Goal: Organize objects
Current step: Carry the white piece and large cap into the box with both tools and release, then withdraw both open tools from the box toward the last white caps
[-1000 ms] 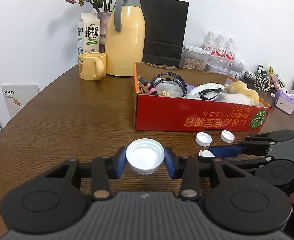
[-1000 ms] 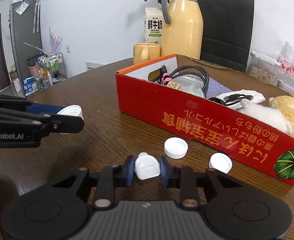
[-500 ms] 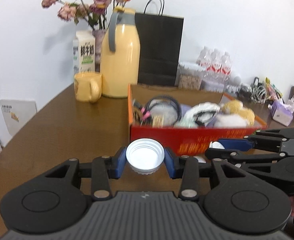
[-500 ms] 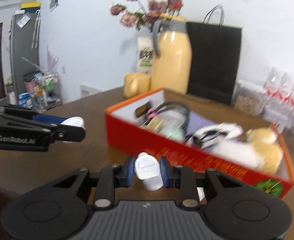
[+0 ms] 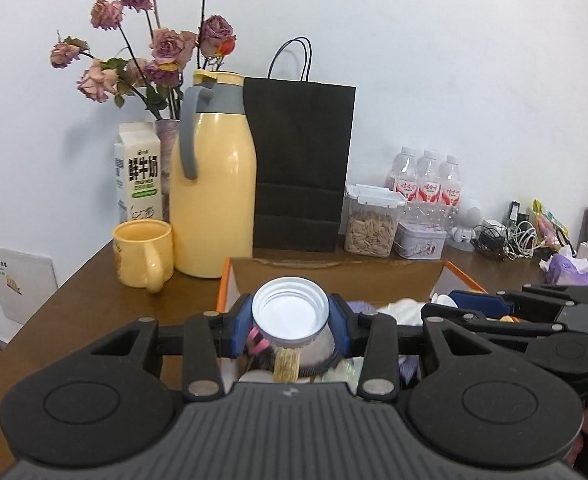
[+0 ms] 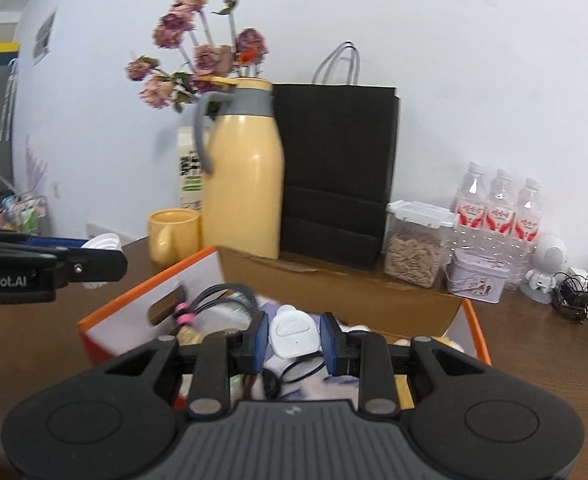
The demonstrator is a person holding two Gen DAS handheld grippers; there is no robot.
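Observation:
My left gripper (image 5: 290,320) is shut on a white screw cap (image 5: 289,314), open side toward the camera, held above the left end of the orange-rimmed cardboard box (image 5: 225,284). My right gripper (image 6: 293,338) is shut on a small white plastic case (image 6: 294,332), held above the box (image 6: 141,292), over the cables (image 6: 221,300) and other items inside. The right gripper shows at the right in the left wrist view (image 5: 470,304). The left gripper with its cap shows at the left in the right wrist view (image 6: 93,256).
Behind the box stand a yellow thermos jug (image 5: 211,200), a yellow mug (image 5: 143,254), a milk carton (image 5: 138,176), a vase of dried roses (image 5: 149,60), a black paper bag (image 5: 302,164), a seed container (image 5: 370,224), water bottles (image 5: 424,184) and tangled chargers (image 5: 506,236).
Both grippers have risen from the table and moved forward over the box, each still holding its object. The loose caps on the table have dropped out of view.

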